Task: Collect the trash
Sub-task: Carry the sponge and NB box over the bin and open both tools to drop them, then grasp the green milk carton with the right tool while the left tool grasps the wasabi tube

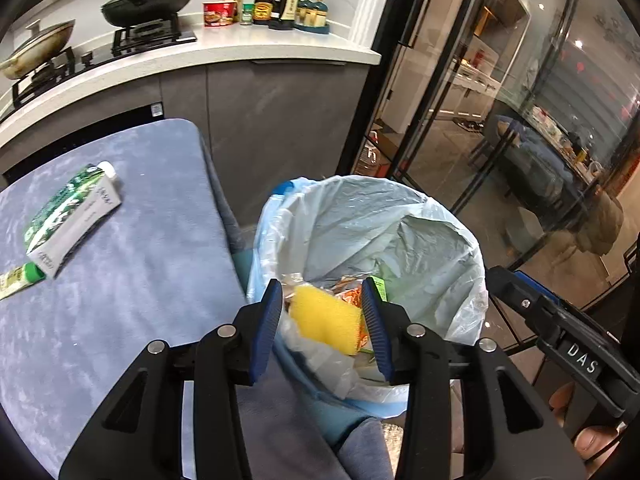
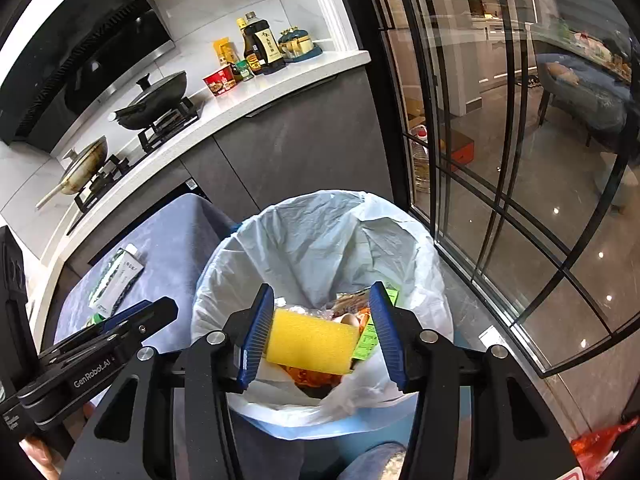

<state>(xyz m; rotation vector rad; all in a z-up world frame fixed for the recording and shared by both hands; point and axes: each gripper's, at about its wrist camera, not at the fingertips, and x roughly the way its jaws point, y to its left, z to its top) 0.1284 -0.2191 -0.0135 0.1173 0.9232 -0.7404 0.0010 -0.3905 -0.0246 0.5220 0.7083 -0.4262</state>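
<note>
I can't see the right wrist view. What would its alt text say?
An open claw hovers over a lined trash bin with a yellow sponge on the rubbish inside. A carton lies on the blue table beside it.

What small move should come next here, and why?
Probably swing the left gripper toward the carton on the table: its jaws stand open, the sponge seems to lie in the bin, and the carton is uncollected.

Tabletop [image 1: 132,280] has a blue-grey cloth cover. On it, far left: a green-and-white carton [image 1: 70,216] lying on its side, cap end pointing far. A green tube-like item [image 1: 18,278] lies just beside its near end, partly cut off at frame edge.
</note>
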